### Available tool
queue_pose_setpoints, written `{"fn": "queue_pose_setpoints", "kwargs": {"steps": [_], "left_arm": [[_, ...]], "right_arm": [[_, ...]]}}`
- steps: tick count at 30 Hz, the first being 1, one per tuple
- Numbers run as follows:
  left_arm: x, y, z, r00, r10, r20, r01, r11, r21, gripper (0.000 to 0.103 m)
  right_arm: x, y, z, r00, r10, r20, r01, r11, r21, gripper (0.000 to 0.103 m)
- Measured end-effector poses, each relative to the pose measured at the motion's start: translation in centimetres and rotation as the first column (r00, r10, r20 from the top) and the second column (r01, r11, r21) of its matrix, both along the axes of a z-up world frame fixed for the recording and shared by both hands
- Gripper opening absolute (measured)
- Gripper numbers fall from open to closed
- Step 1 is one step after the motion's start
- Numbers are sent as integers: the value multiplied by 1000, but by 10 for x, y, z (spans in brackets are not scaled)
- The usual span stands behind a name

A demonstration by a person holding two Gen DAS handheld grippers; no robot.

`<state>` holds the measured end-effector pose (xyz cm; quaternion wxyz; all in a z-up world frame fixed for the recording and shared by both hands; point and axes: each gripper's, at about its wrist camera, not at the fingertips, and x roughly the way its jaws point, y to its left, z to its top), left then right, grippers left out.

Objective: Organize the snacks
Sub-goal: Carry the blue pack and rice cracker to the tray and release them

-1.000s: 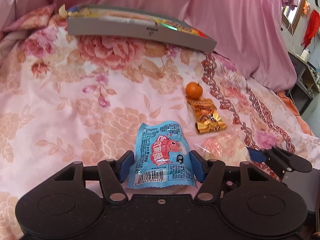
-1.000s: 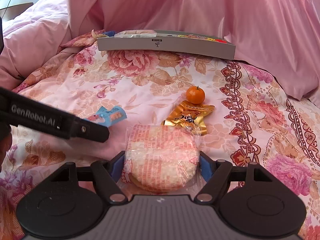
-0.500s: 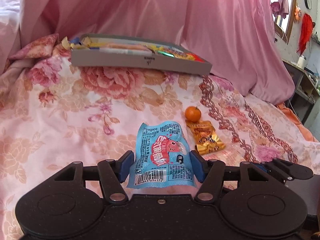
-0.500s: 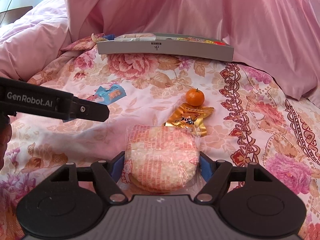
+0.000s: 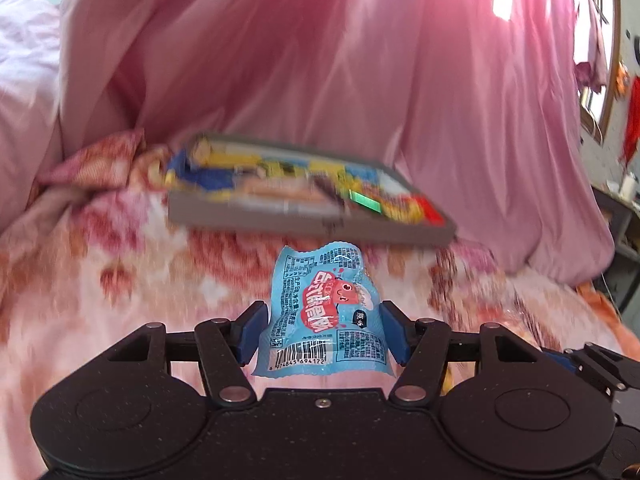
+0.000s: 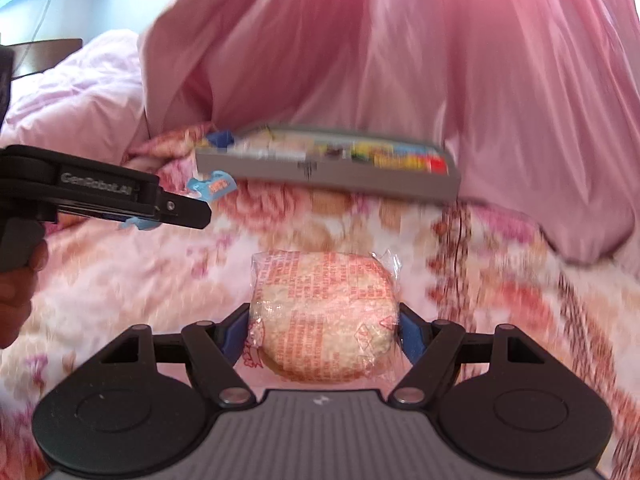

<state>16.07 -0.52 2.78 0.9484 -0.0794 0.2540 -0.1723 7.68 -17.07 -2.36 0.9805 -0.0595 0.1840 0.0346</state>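
Observation:
My left gripper [image 5: 322,330] is shut on a light blue snack packet [image 5: 326,314] and holds it above the floral bedspread. My right gripper [image 6: 322,330] is shut on a round rice cracker in clear red-printed wrap [image 6: 324,316]. A shallow grey box [image 5: 304,216] holding several colourful snacks lies ahead on the bed; it also shows in the right wrist view [image 6: 332,170]. In the right wrist view the left gripper [image 6: 176,210] sits at left with the blue packet [image 6: 212,186] sticking out of it.
A pink duvet [image 6: 400,60] is heaped behind the box. The floral bedspread [image 5: 100,300] lies under both grippers. At the far right of the left wrist view a dark side table [image 5: 618,208] stands beside the bed.
Both grippers have risen and moved forward toward the grey box with their snacks. The orange and gold packet have dropped out of view. The views are now motion-blurred.

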Motion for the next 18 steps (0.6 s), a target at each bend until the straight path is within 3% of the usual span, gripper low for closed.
{"fn": "queue_pose_setpoints", "kwargs": {"steps": [8,18], "left_arm": [[80,-15,52,996,27,91,-29,999,21,63],[182,-31,58,996,51,68,-54,998,43,63]], "right_arm": [[59,-21,54,995,48,85,-42,997,-68,77],[156,-28,81,981,75,178,-52,990,-133,77]]}}
